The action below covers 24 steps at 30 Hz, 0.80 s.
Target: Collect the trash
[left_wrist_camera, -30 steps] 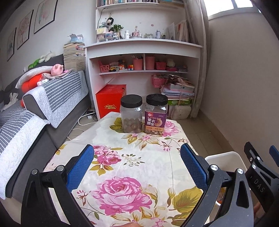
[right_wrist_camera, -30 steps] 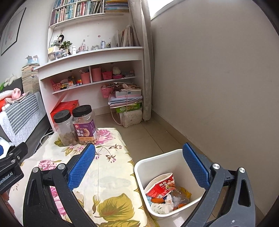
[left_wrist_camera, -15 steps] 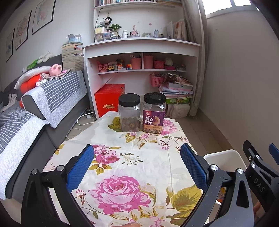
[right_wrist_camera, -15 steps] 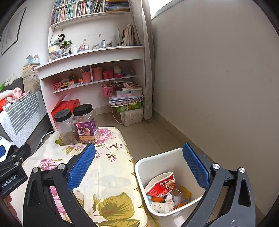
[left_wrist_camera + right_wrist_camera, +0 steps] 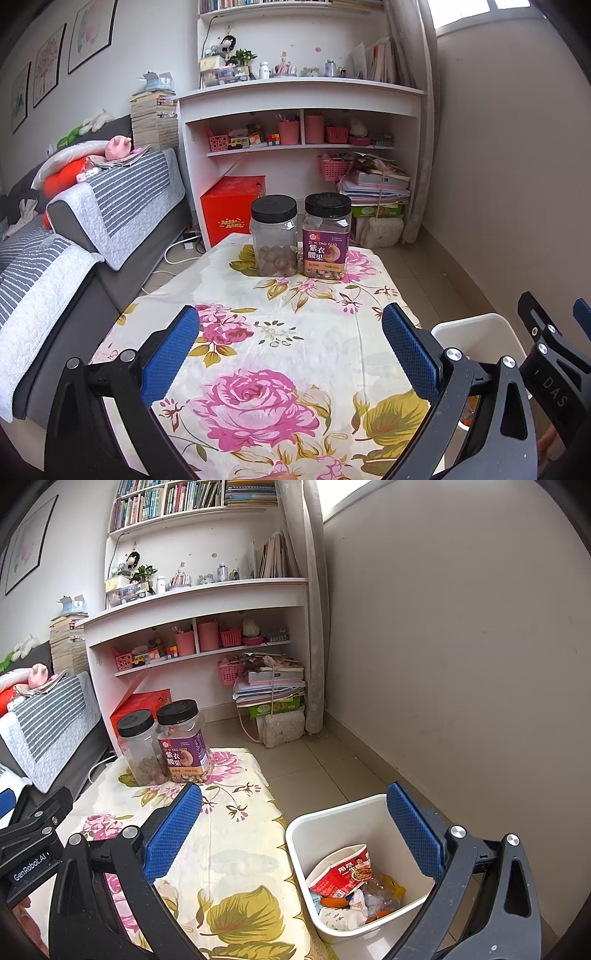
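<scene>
A white trash bin (image 5: 328,823) stands on the floor right of the table, holding a red instant-noodle cup (image 5: 341,873), crumpled wrappers and other trash. Its rim also shows in the left wrist view (image 5: 476,325). My left gripper (image 5: 291,349) is open and empty above the floral tablecloth (image 5: 280,332). My right gripper (image 5: 295,825) is open and empty, above the table's right edge and the bin. No loose trash shows on the table.
Two black-lidded jars, one clear with nuts (image 5: 274,240) and one purple-labelled (image 5: 326,240), stand at the table's far end. A grey sofa (image 5: 74,236) runs along the left. A white shelf unit (image 5: 295,122), a red box (image 5: 232,208) and a book stack (image 5: 271,690) stand beyond.
Both views have drifted slightly; the jars sit a little higher in the frames. Both grippers stay open and empty.
</scene>
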{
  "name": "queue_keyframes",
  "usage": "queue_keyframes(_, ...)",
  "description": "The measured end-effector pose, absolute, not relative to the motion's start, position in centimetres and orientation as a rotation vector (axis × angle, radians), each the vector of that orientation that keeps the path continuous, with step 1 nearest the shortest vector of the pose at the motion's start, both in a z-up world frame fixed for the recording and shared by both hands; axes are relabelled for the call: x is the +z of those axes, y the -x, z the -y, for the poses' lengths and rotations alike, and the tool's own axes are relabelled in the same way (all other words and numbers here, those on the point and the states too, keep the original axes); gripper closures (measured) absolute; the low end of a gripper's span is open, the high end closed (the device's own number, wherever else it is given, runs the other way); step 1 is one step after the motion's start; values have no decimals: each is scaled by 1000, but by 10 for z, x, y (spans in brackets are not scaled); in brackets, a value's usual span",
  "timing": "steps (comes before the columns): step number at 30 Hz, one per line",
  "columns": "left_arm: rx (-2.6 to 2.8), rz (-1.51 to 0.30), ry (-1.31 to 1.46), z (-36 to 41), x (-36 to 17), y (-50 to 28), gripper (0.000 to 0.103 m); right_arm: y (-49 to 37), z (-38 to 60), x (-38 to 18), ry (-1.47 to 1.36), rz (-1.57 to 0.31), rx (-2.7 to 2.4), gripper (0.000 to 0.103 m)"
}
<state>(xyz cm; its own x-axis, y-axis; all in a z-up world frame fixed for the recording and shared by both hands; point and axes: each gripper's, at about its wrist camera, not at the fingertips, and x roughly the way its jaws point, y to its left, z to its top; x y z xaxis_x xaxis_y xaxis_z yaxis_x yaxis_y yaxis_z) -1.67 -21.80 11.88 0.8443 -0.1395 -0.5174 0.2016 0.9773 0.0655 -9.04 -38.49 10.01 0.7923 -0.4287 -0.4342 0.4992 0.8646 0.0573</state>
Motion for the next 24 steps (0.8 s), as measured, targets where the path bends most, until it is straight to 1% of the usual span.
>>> queue_keyframes(8, -188, -519, -110, 218, 118, 18, 7, 90, 384, 100, -172, -427, -502, 7)
queue_keyframes(24, -191, -565, -113, 226, 113, 13, 7, 90, 385, 100, -172, -431, -502, 7)
